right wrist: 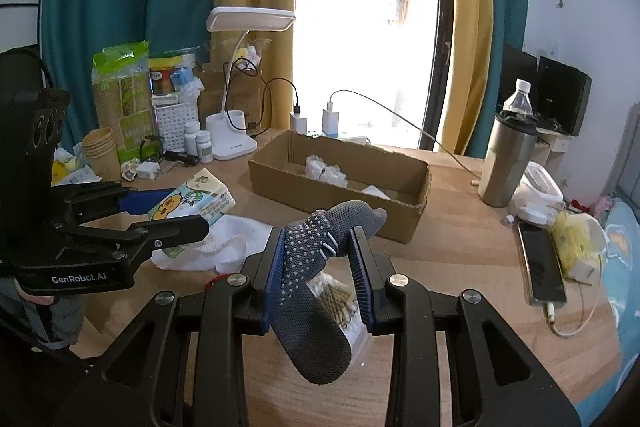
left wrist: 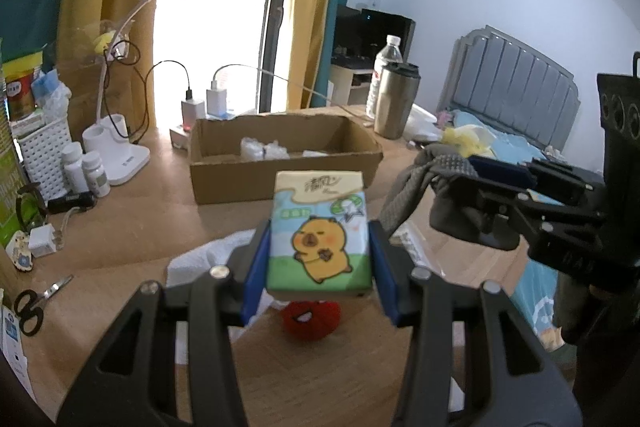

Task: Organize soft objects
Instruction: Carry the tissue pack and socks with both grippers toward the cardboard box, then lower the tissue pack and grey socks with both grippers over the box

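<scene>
My left gripper [left wrist: 320, 247] is shut on a tissue pack [left wrist: 319, 235] printed with a yellow cartoon animal, held above the wooden desk. The same tissue pack [right wrist: 192, 201] shows at the left of the right wrist view, clamped in the left gripper [right wrist: 168, 211]. My right gripper [right wrist: 320, 259] is shut on a grey sock with white dots [right wrist: 316, 267], which droops below the jaws. From the left wrist view the right gripper [left wrist: 480, 183] and grey sock [left wrist: 416, 191] are at the right. An open cardboard box [right wrist: 340, 183] with white wrapped items lies behind both.
A white cloth [right wrist: 224, 243] and a red knitted toy [left wrist: 312, 319] lie on the desk under the grippers. A desk lamp [right wrist: 236, 131], bottles, chargers and a white basket crowd the back left. A steel tumbler [right wrist: 506, 163], water bottle and phone [right wrist: 542, 263] stand right. Scissors [left wrist: 32, 307] lie at left.
</scene>
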The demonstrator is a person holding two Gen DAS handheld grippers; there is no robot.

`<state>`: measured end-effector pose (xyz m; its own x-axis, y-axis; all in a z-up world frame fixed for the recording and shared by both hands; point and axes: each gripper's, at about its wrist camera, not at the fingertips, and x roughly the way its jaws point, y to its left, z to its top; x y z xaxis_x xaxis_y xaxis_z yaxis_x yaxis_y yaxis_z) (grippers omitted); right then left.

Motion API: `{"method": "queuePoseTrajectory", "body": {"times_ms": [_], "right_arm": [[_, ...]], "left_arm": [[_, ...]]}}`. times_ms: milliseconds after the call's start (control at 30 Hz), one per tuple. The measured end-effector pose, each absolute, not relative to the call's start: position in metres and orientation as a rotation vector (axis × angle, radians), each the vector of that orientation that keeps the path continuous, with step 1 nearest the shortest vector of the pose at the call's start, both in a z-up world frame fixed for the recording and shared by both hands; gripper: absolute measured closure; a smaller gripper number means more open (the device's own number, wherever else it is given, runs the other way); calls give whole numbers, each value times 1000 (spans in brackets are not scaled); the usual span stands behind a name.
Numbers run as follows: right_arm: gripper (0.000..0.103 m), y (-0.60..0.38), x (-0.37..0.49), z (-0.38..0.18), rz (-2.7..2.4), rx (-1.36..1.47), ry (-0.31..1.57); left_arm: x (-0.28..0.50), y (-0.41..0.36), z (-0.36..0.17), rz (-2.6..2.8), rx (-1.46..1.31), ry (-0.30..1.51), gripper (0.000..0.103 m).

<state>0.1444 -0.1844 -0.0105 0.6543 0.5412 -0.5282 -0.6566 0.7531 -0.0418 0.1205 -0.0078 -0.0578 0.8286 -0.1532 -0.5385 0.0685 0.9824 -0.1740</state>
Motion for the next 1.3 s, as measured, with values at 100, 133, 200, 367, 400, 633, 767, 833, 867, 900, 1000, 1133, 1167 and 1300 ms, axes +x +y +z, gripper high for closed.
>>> {"method": "queuePoseTrajectory", "body": {"times_ms": [100,133,200,367,400,633,767,833,867,900,1000,1133,1167,1300], "right_arm": [[69,-181,150,-9,691,-241,515],[69,-180,152,-8,693,-241,513],[69,-179,156,-7,695,-241,512],[69,-176,168,-6,698,-238,511],[69,-175,170,-6,699,-237,512],[69,-171,188,-8,705,-238,521],[69,-168,200,-7,711,-248,518],[69,-166,206,-6,712,-249,517],[69,-165,209,-6,713,-249,515],[69,-164,213,-5,714,-248,513],[69,-162,222,-4,717,-241,504],[69,-160,235,-6,715,-226,504],[69,-160,239,-7,714,-224,508],[69,-161,252,-11,708,-215,517]], "left_arm": [[125,-4,-57,-109,-152,585,55],[126,-3,-57,-106,-154,584,55],[130,0,-56,-99,-158,583,55],[139,4,-55,-88,-159,580,55],[141,5,-54,-87,-157,580,55],[157,14,-54,-67,-165,575,55],[166,19,-55,-56,-169,576,55],[172,22,-55,-50,-170,576,55],[175,23,-55,-47,-171,576,55],[177,24,-55,-45,-171,576,55],[184,28,-55,-36,-175,570,55],[194,33,-56,-26,-185,564,54],[197,35,-57,-24,-188,564,54],[209,38,-63,-20,-181,580,55]]}}
